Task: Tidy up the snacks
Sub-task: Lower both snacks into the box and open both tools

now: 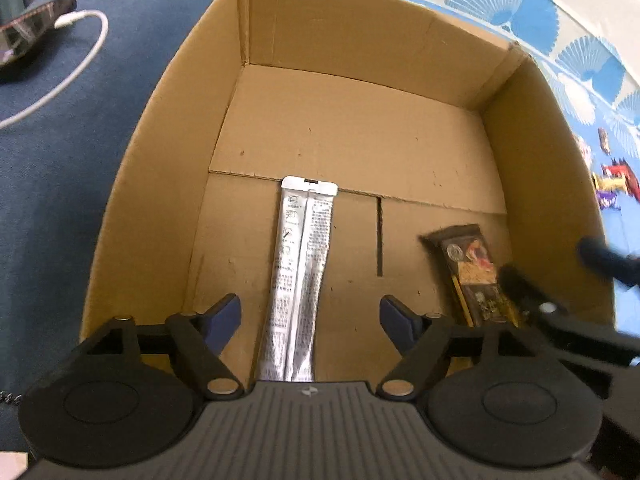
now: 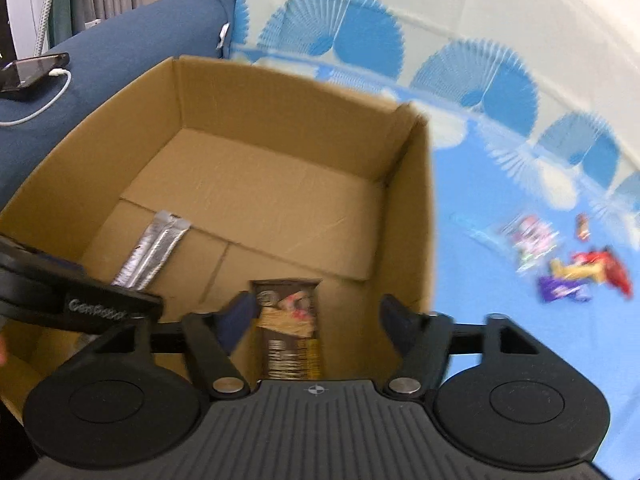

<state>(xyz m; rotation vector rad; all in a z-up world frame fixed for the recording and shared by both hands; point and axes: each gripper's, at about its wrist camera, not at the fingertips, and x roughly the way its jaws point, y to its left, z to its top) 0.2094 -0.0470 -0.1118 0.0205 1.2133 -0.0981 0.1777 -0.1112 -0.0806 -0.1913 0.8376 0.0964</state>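
Observation:
A long silver stick packet (image 1: 298,276) lies flat on the floor of the open cardboard box (image 1: 360,36). My left gripper (image 1: 310,316) stands open over its near end, both blue pads clear of it. A dark brown snack bar (image 2: 290,332) lies on the box floor at the right. My right gripper (image 2: 318,320) is open above it, the left pad close beside the wrapper and the right pad well apart. The left wrist view shows the same bar (image 1: 474,276), partly covered by the right gripper's blurred finger. In the right wrist view the silver packet (image 2: 154,254) shows at the left.
Several loose wrapped snacks (image 2: 576,268) lie on the blue patterned cloth (image 2: 500,220) right of the box. A phone (image 1: 32,30) with a white cable (image 1: 76,60) rests on the dark blue cushion to the left. The box's far half holds nothing.

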